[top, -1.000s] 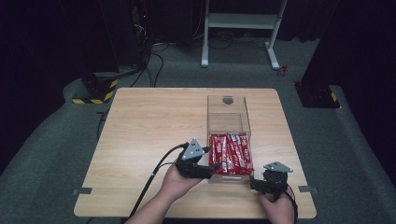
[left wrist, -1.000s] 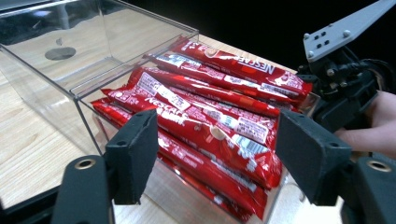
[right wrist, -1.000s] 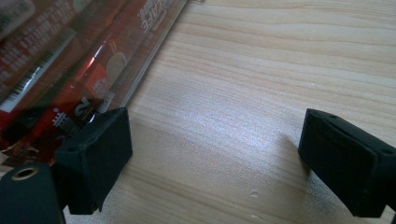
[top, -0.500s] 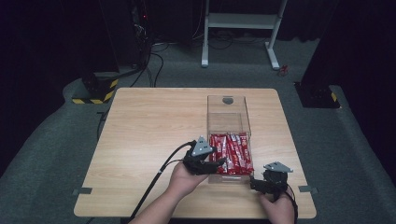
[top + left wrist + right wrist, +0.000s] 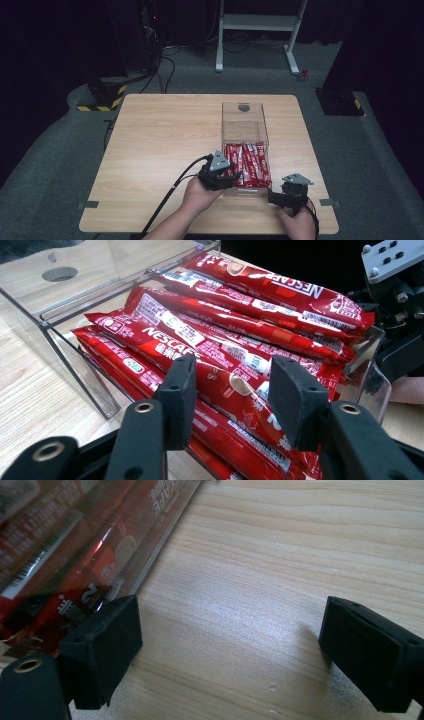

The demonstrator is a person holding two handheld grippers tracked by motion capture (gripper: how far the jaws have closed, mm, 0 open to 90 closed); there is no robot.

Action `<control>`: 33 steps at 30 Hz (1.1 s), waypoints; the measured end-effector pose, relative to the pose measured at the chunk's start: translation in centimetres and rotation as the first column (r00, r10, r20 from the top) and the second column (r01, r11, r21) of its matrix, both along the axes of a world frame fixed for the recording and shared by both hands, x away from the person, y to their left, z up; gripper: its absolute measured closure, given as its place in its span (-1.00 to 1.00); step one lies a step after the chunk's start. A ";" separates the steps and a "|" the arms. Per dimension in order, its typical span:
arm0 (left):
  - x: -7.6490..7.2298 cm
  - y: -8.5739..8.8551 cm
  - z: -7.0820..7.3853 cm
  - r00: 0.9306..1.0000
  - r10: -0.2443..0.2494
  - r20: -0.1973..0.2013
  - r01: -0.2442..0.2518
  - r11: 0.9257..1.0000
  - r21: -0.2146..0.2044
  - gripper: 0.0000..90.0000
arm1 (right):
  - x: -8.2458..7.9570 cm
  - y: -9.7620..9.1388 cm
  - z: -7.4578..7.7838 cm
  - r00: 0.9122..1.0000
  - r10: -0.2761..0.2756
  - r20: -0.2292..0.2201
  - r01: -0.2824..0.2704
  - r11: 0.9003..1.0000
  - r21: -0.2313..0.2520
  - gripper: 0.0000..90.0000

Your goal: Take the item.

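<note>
Left gripper (image 5: 235, 176) is reaching into the near end of the clear box (image 5: 245, 116); its jaws have just been closing and are straddling a red Nescafé stick (image 5: 210, 365) atop the pile, pads not yet pressing. Right gripper (image 5: 272, 197) is resting just beside the box on the tabletop (image 5: 160, 135), jaws wide apart, holding nothing.

light: dim room, lit table (image 5: 165, 150) | glare: wrappers (image 5: 240, 325) | blur: near tongs
</note>
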State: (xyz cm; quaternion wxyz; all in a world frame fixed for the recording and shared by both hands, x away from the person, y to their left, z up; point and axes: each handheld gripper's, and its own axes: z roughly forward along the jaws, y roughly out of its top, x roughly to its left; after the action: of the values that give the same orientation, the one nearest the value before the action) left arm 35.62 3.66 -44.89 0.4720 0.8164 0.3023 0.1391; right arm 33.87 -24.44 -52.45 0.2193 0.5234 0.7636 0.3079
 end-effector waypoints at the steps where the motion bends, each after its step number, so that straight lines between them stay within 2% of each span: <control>1: 0.0 0.1 -0.1 1.000 0.003 -0.004 -0.003 1.000 -0.005 0.20 | 0.0 0.0 0.0 1.000 0.000 0.000 0.000 1.000 0.000 -0.78; 4: -0.2 0.3 -0.2 1.000 0.016 0.000 -0.016 1.000 -0.008 0.26 | -0.1 0.0 0.0 1.000 -0.002 0.000 0.002 1.000 0.001 -0.77; 9: -0.2 0.7 -0.4 1.000 0.010 -0.007 -0.010 1.000 -0.028 0.49 | -0.1 0.0 0.0 1.000 -0.002 0.000 0.002 1.000 0.001 -0.77; 21: -0.5 0.6 -0.9 1.000 0.007 -0.023 -0.008 0.999 -0.031 0.93 | -0.1 0.0 0.0 1.000 -0.002 0.000 0.002 1.000 0.001 -0.77; 27: -0.8 0.9 -0.9 0.999 0.016 -0.031 -0.018 0.998 -0.064 0.98 | -0.1 0.0 0.0 1.000 -0.002 0.000 0.002 1.000 0.001 -0.77; 33: -1.1 1.1 -0.7 0.999 0.007 -0.038 -0.010 0.997 -0.080 0.98 | -0.1 0.0 0.0 1.000 -0.002 0.000 0.002 1.000 0.001 -0.77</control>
State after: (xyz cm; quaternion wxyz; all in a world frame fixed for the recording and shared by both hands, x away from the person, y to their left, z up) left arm 34.56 4.77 -45.59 0.4980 0.7980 0.3199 0.1134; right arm 33.80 -24.41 -52.45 0.2193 0.5243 0.7629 0.3081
